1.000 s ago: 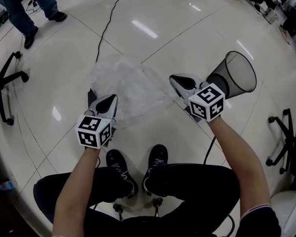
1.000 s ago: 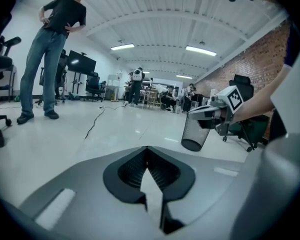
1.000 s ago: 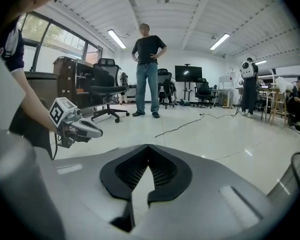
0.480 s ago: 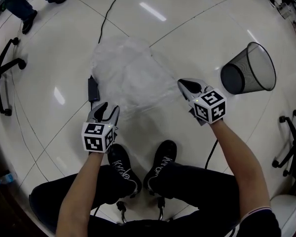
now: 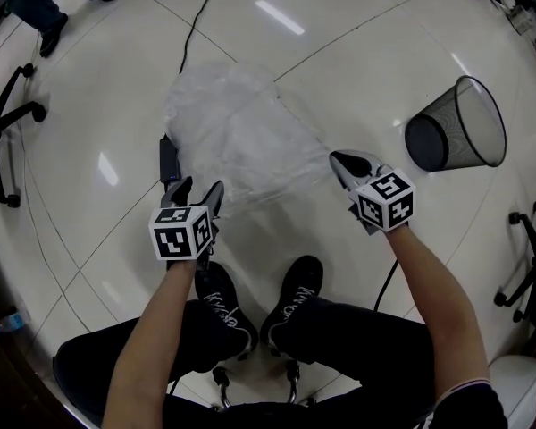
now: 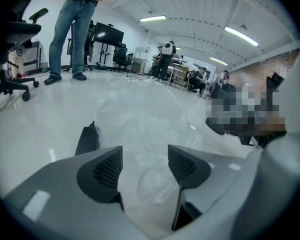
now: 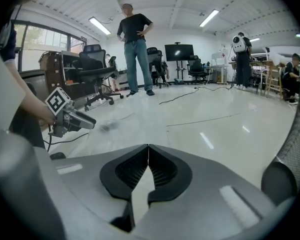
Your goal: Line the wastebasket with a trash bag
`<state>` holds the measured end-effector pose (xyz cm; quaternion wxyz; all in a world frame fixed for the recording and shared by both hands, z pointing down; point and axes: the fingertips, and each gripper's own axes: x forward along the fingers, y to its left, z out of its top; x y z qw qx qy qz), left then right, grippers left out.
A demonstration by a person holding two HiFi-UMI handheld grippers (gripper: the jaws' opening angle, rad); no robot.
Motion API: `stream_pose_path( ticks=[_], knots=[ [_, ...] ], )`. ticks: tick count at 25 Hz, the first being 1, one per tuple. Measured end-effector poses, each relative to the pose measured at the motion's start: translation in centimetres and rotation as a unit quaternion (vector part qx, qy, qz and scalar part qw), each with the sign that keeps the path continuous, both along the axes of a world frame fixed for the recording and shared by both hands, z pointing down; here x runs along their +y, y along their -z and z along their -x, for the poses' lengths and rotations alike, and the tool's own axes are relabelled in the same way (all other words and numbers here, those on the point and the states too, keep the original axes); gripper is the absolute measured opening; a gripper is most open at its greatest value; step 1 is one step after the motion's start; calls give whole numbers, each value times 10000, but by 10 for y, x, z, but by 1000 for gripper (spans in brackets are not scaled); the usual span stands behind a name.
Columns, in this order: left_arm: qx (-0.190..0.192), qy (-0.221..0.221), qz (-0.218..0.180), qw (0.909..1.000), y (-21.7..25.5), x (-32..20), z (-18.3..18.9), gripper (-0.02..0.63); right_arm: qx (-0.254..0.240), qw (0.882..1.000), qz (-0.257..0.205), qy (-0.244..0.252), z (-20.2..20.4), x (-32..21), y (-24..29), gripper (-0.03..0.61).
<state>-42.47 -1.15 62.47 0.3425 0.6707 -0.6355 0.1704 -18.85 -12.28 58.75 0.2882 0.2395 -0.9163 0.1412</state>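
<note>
A clear, crumpled trash bag [image 5: 237,137] lies spread on the white tiled floor; in the left gripper view the bag [image 6: 140,119] fills the middle. My left gripper [image 5: 195,195] sits at its near left edge. Its jaws have just been opening and stand wide, with loose film [image 6: 150,184] lying between them, untouched by the pads. My right gripper [image 5: 344,161] is shut at the bag's near right corner, which tapers tautly to its tips [image 7: 148,146]. The black mesh wastebasket [image 5: 460,123] lies tipped on its side to the right, its rim [image 7: 295,149] at the right gripper view's edge.
A black flat box [image 5: 168,161] lies against the bag's left side, with a black cable [image 5: 196,34] running away from it. Office chair bases stand at the left [image 5: 9,141] and right [image 5: 527,257]. A bystander's legs [image 5: 36,7] are far left. My shoes [image 5: 219,298] are below.
Both grippers sank toward the floor and the bag settled flat on the floor. The left jaws went from shut to wide open and let go of the bag's edge.
</note>
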Motion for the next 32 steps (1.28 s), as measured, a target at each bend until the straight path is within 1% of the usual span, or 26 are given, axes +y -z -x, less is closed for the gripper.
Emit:
stream_pose_path(
  ticks=[2,4,5,6,7,8,10,14,20,24,27,32],
  knots=[
    [28,177,218,9996,-8,-4,3,272,5,10000,8,-17,-2,-1,-1,3],
    [31,229,514,9984,-19,-3,4,255,25,10000,25,-22,-5,0,-3,3],
    [6,214,629,9978,-23,-2,5,218,39,10000,34,-25,-6,0,-5,3],
    [-57,183,701,9974,-25,-1,6,144,54,10000,39,-26,-6,0,-7,3],
    [-145,138,731,9971,-26,-1,6,46,70,10000,42,-27,-7,-1,-8,3],
    [-220,82,736,9970,-27,-2,7,12,85,10000,43,-29,-8,-2,-10,3],
    [-259,1,724,9970,-28,-1,6,12,102,9999,48,-54,-9,-4,-12,2],
    [-298,18,679,9972,-27,2,12,12,153,9998,54,-132,-13,-8,-17,3],
    [-436,55,727,9964,-31,3,19,12,510,9973,192,-486,-39,-24,-39,12],
    [-530,94,796,9954,-35,4,26,12,638,9942,493,-717,-45,-31,-59,89],
    [-582,109,860,9945,-38,5,30,12,644,9911,722,-911,-45,-40,-72,125],
    [-609,134,935,9937,-44,7,34,12,488,9815,1237,-1378,-44,-53,-93,127]
  ],
)
